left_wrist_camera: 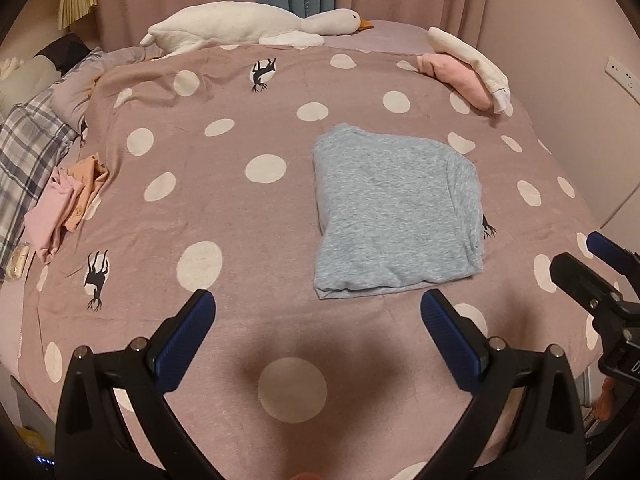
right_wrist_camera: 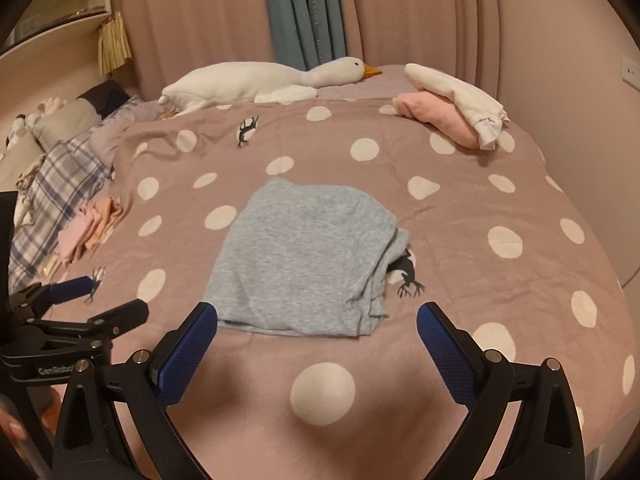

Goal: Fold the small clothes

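Spread grippers (left_wrist_camera: 318, 308) above folded grey garment (left_wrist_camera: 394, 210)

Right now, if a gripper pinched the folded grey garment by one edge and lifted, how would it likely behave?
The grey garment is probably floppy: it lies in soft layers that gape at its right side, so the fold would likely fall open. It looks thin, likely light. Pushed, it may bunch on the bedspread, not slide whole.

Black tongs (left_wrist_camera: 318, 304) with blue ribbed pads (right_wrist_camera: 188, 350), silver screws (left_wrist_camera: 138, 345), white "GenRobo" lettering (right_wrist_camera: 55, 370)
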The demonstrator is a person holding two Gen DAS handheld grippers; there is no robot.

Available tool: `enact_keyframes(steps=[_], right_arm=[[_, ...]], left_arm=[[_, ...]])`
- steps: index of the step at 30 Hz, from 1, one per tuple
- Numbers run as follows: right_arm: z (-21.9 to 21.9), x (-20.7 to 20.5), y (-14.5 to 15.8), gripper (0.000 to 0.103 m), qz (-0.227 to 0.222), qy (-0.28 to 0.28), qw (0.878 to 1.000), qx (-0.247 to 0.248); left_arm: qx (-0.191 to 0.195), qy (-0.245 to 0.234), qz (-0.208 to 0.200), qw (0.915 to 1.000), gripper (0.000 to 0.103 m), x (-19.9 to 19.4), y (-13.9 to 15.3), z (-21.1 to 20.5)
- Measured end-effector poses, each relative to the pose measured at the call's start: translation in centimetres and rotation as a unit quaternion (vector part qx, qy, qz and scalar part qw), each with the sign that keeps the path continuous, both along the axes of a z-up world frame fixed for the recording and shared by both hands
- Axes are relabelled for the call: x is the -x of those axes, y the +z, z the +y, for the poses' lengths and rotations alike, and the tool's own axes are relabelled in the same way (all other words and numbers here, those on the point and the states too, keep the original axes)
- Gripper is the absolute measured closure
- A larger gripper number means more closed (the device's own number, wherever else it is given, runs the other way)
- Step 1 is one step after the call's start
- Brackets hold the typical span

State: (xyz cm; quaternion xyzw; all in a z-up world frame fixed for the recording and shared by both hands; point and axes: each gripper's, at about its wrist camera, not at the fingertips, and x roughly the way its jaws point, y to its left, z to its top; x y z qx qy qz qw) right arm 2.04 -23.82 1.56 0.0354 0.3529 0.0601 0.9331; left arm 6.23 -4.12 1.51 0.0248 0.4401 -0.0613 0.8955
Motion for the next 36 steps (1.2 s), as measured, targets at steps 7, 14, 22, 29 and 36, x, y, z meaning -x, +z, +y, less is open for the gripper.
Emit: enact_keyframes(steps=[7, 14, 22, 29, 36], right_arm=[[0.7, 0.1, 0.3, 0.004, -0.002, 0.007, 1.000, 0.011], [0.9, 0.2, 0.7, 0.004, -0.006, 0.012, 1.000, 0.007], [1.0, 0.3, 0.8, 0.004, -0.006, 0.015, 1.000, 0.002], [0.9, 0.4, 0.7, 0.004, 0.001, 0.016, 1.000, -0.008], [0.9, 0.7, 0.6, 0.004, 0.003, 0.017, 1.000, -0.012]], left_arm=[[-0.007, 0.009, -0.012, 0.9999, 0.000, 0.2, 0.8, 0.2], [-0.008, 0.013, -0.024, 0.9996, 0.000, 0.6, 1.7, 0.2], [-0.011, 0.014, -0.027, 0.9995, 0.000, 0.7, 2.1, 0.0], [-0.013, 0.018, -0.031, 0.9993, 0.000, 1.0, 2.3, 0.1], [-0.023, 0.016, -0.037, 0.9989, 0.000, 1.2, 2.5, -0.2]])
